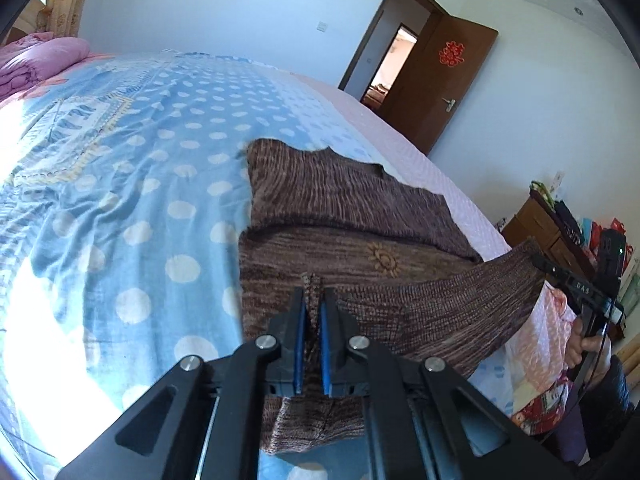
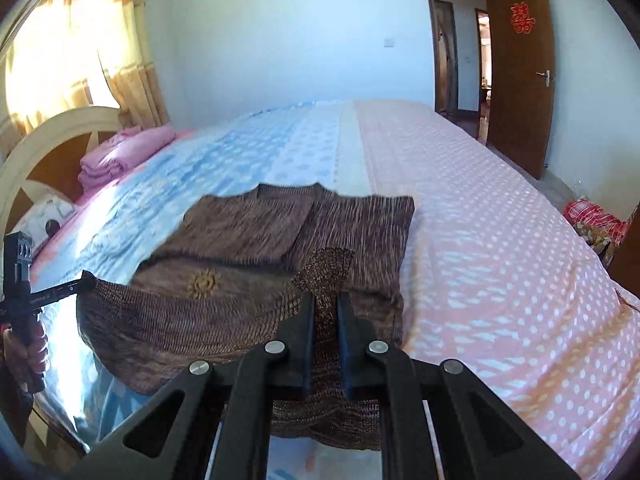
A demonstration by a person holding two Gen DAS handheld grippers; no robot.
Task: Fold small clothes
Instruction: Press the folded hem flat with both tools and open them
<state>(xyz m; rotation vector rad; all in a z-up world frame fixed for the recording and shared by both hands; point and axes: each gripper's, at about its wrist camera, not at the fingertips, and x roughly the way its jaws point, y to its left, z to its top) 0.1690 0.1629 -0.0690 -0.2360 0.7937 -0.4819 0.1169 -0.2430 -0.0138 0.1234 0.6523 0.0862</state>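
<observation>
Lying at the centre of both frames, on the bed with the blue polka-dot and pink dotted sheets [image 2: 480,208]: a brown knitted sweater with a small yellow sun motif [image 1: 360,216], sleeves already folded in across its back.

Pinching the near hem at two corners: left gripper [image 1: 313,308] with jaws pressed together on a ridge of knit at lower centre of the left view, right gripper [image 2: 326,312] likewise clamping a bunched corner at lower centre of the right view.

Hanging lifted and taut between the two grips, the hem edge running side to side; sweater's long axis stretching straight away from both jaws toward the collar at the far end. Probably calling for carrying the hem forward over the body, both hands equally near.
</observation>
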